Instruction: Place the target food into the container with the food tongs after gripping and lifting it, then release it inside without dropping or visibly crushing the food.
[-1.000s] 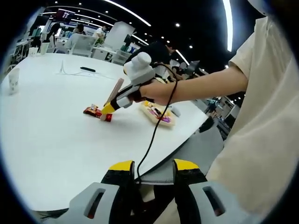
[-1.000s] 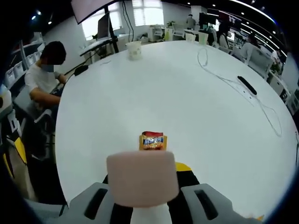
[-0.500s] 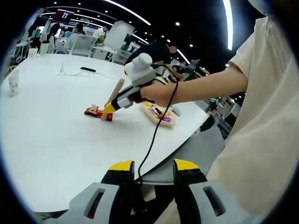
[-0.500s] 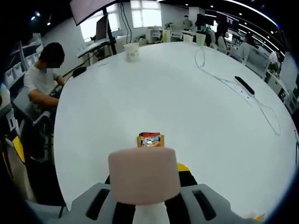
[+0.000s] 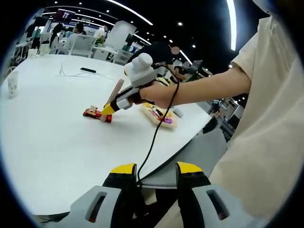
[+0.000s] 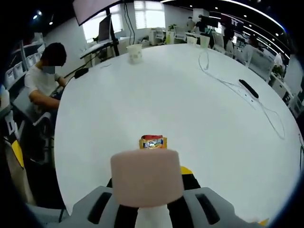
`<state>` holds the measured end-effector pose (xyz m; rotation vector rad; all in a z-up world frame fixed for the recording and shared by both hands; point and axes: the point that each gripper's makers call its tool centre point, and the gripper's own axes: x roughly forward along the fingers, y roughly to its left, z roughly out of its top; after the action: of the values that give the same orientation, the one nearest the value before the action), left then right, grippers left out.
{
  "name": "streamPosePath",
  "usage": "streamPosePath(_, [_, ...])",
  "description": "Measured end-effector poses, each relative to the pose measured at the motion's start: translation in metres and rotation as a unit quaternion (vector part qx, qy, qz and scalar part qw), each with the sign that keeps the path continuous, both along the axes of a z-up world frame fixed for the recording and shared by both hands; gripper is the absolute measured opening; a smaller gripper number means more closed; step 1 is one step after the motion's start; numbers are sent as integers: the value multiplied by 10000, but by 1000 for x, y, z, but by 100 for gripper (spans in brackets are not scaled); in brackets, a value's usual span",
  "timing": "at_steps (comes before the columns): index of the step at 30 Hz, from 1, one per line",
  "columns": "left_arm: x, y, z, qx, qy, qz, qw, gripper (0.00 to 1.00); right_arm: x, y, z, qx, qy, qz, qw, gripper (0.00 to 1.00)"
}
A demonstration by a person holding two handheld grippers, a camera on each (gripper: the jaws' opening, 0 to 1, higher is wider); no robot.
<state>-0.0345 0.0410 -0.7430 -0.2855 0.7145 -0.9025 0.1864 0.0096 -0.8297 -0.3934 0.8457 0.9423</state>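
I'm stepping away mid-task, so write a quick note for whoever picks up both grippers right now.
Left gripper: open, idle off the table edge.
Right gripper: shut on the food tongs, aimed at the snack packet.
Packet lies on the table just ahead of the tongs; the container sits nearer the table edge.
Done: tongs in hand.
To do: grip, lift, release packet in container.

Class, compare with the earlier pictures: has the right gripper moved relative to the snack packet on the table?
Yes, slightly. In the right gripper view the snack packet sits nearer the tongs than a second ago, while staying put against the paper cup.
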Motion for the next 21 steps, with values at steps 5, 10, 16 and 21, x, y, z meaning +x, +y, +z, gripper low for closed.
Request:
streamPosePath(5, [3,-3,2,-18,-36,3,10000,32,1,2,5,61,-44,-6,10000,20])
streamPosePath(10, [2,-5,3,-16,-55,-50,10000,32,-1,1,13,71,-85,-60,9999,20])
streamPosePath(16, [5,-12,8,-5,-164,-187,9997,32,-8,-3,26,171,-132,-85,9997,20])
streamPosePath(21, [3,-12,10,1,-223,-184,9996,32,-9,-8,33,207,-163,-122,9996,20])
